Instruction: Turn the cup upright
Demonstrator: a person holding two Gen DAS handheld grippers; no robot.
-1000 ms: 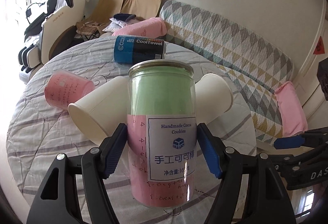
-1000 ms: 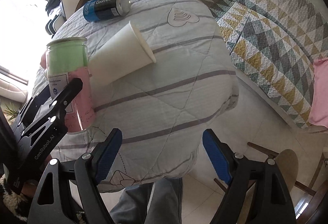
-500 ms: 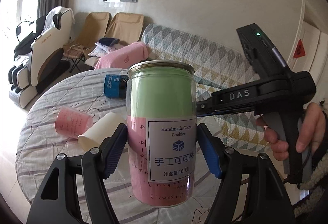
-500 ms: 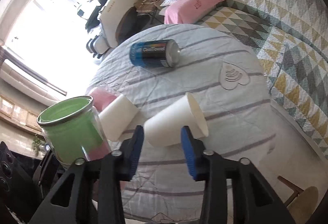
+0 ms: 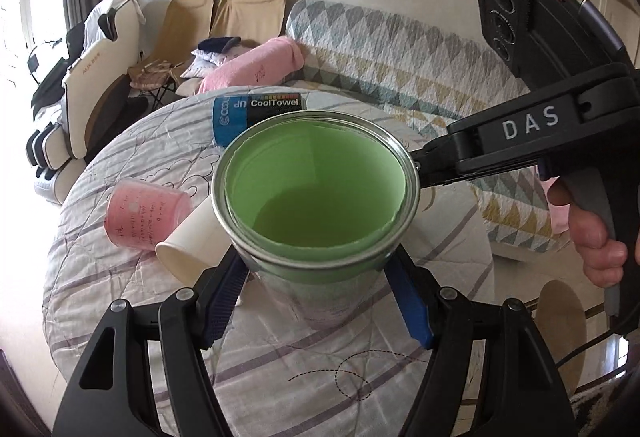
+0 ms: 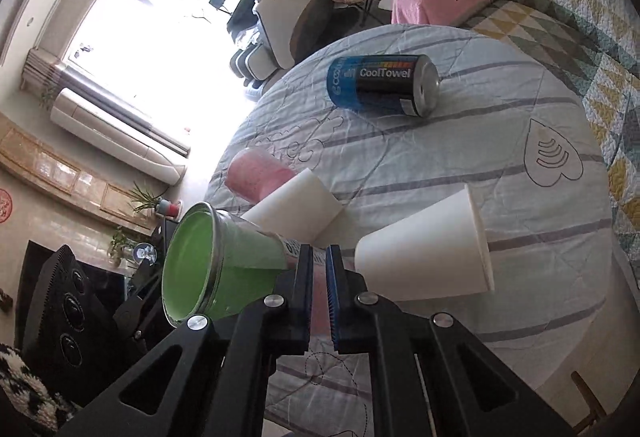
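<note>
My left gripper (image 5: 316, 301) is shut on a clear jar (image 5: 316, 205) lined with green and pink paper, mouth up, held above the round table; the jar (image 6: 224, 265) also shows in the right wrist view. My right gripper (image 6: 319, 297) is shut and empty, just right of the jar; its body (image 5: 520, 141) crosses the left wrist view. Two white paper cups lie on their sides, one (image 6: 424, 253) right of my right gripper, one (image 6: 292, 213) behind the jar. A pink cup (image 5: 146, 213) lies on its side at the left.
A blue and black CoolTowel can (image 6: 384, 85) lies on its side at the table's far part. The table wears a striped quilted cloth (image 6: 520, 141). A patterned sofa (image 5: 400, 49) and a pink towel roll (image 5: 252, 67) stand behind.
My left gripper tilted so I now look down into the jar's mouth. My right gripper's jaws closed fully and it moved in beside the jar.
</note>
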